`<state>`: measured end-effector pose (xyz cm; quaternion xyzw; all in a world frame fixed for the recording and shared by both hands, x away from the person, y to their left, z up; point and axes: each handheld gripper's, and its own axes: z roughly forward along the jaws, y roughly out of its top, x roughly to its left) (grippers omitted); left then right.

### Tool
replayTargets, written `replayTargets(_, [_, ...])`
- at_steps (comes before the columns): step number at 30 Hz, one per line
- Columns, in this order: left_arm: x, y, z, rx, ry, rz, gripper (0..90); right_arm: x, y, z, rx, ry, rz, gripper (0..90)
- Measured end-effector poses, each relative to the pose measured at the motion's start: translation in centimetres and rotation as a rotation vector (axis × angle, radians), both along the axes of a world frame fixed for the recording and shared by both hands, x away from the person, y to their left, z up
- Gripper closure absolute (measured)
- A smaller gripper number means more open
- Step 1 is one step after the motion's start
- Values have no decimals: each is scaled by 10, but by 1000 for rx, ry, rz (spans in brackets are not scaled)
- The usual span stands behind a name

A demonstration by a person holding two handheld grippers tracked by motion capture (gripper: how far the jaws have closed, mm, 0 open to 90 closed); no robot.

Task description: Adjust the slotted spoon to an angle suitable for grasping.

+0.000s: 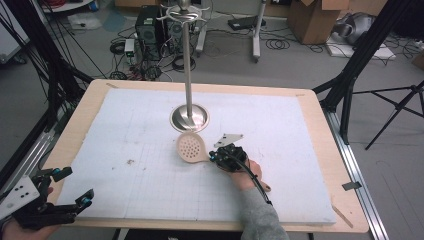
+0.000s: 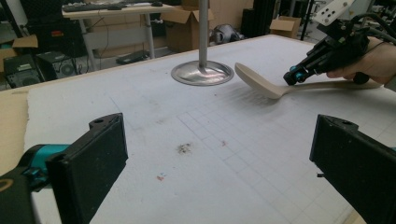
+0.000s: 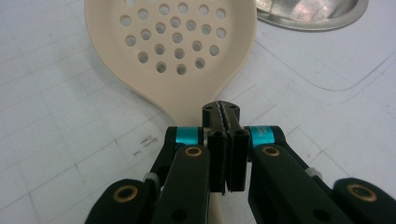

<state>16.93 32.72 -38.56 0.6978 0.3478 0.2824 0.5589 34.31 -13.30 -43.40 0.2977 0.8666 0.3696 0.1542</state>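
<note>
A beige slotted spoon (image 1: 190,146) (image 2: 254,79) (image 3: 173,56) lies flat on the white mat, its bowl just in front of the round base (image 1: 190,118) (image 2: 201,73) (image 3: 308,14) of a tall metal hook stand. My right gripper (image 1: 212,156) (image 2: 290,78) (image 3: 222,109) is shut, jaws pressed together, tips at the spoon's neck where bowl meets handle. The handle runs on beneath the gripper and hand. My left gripper (image 1: 75,185) (image 2: 219,154) hovers open and holds nothing at the table's front left corner.
The stand's pole (image 1: 187,60) rises from the middle of the white gridded foam mat (image 1: 300,150), which covers a wooden table (image 1: 330,150). A small dark smudge (image 1: 131,161) (image 2: 184,148) marks the mat. Black frame legs stand beside the table on both sides.
</note>
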Motion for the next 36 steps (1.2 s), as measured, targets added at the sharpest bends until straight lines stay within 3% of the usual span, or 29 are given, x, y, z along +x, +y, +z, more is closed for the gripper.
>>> replayTargets(3, [0, 0, -1, -4, 1, 2, 45, 1, 2, -1, -23, -4, -13, 900])
replayTargets(14, [2, -1, -2, -4, 6, -4, 45, -1, 2, -1, -11, 5, -16, 900])
replayTargets(36, [11, -3, 2, -13, -5, -29, 45, -27, 1, -1, 3, 32, 196, 900])
